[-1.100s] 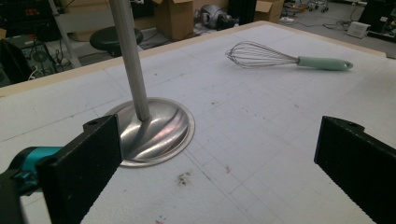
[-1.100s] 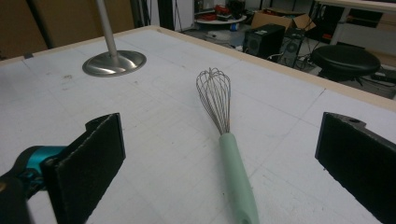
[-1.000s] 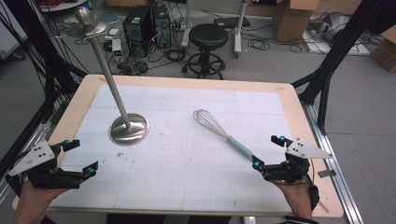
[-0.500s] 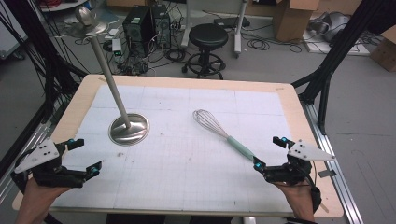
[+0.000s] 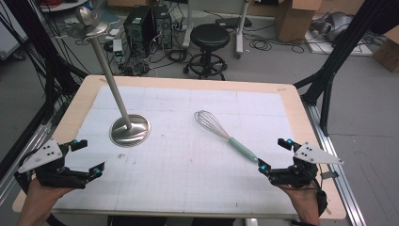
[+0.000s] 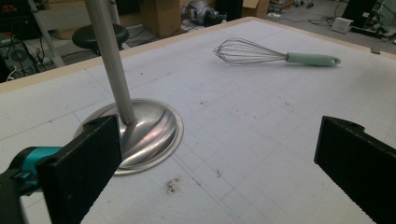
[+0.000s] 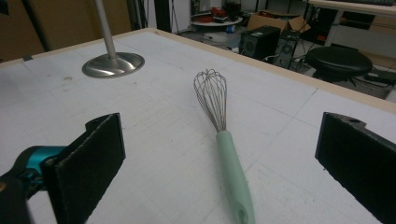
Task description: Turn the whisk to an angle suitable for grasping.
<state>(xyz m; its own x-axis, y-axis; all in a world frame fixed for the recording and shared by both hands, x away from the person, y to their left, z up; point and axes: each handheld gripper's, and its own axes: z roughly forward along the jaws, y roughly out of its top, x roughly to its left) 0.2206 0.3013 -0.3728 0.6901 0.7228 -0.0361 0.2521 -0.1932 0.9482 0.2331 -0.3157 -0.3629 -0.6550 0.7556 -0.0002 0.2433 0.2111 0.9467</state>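
A wire whisk (image 5: 226,134) with a pale green handle lies flat on the white mat, right of centre, its wires pointing to the far left. A steel stand (image 5: 130,130) has a round base and a tall, leaning pole, and stands left of centre. My left gripper (image 5: 89,157) is open near the front left corner, with nothing between its jaws. In the left gripper view, the left gripper (image 6: 219,168) faces the stand's base (image 6: 135,135). My right gripper (image 5: 273,155) is open just short of the handle's end. In the right gripper view, the whisk (image 7: 224,140) runs away from between the jaws of the right gripper (image 7: 219,158).
The mat lies on a wooden table (image 5: 301,117) with a bare rim all round. Beyond the far edge are a black stool (image 5: 210,37), computer boxes (image 5: 141,23) and cables on the floor. Black frame legs (image 5: 329,75) stand at the right.
My left gripper has drifted a little to the right along the front edge. The right gripper, the whisk and the stand have stayed put.
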